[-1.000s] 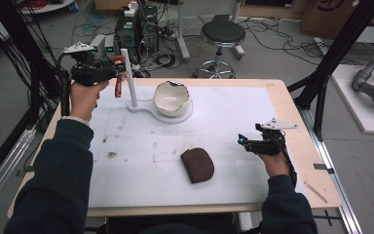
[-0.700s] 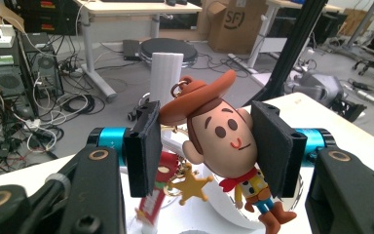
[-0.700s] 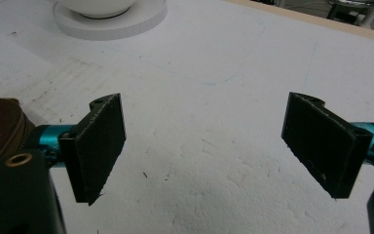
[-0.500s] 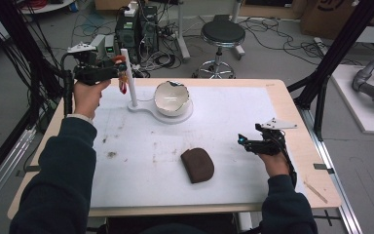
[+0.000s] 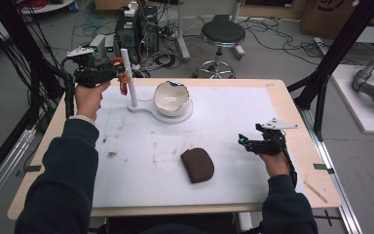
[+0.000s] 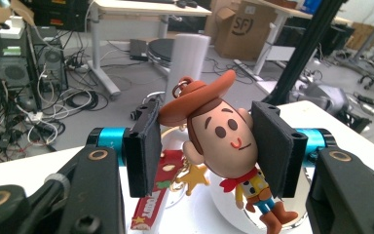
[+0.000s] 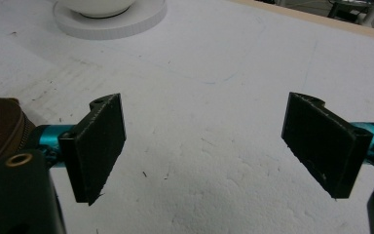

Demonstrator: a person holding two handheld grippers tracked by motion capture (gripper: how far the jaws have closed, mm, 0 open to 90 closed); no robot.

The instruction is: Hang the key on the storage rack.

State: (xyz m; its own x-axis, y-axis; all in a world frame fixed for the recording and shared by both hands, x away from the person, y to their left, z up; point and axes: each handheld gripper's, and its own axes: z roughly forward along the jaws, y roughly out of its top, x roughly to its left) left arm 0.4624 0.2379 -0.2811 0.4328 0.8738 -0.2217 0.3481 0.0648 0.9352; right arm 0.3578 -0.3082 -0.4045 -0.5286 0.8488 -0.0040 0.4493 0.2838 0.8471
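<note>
Left hand-held gripper, clamping the cowboy keychain, has risen beside the white post.

The cowboy figure is showing a brown hat, red scarf, yellow shirt and blue trousers. The stand and bowl are looking white, the pouch dark brown, the jaws black on blue rods.

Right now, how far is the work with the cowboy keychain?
Done: the left gripper grips the cowboy keychain by its head. In hand: it holds the keychain up beside the white post of the stand. Left: hanging it, probably. The right gripper rests open over the mat.
</note>
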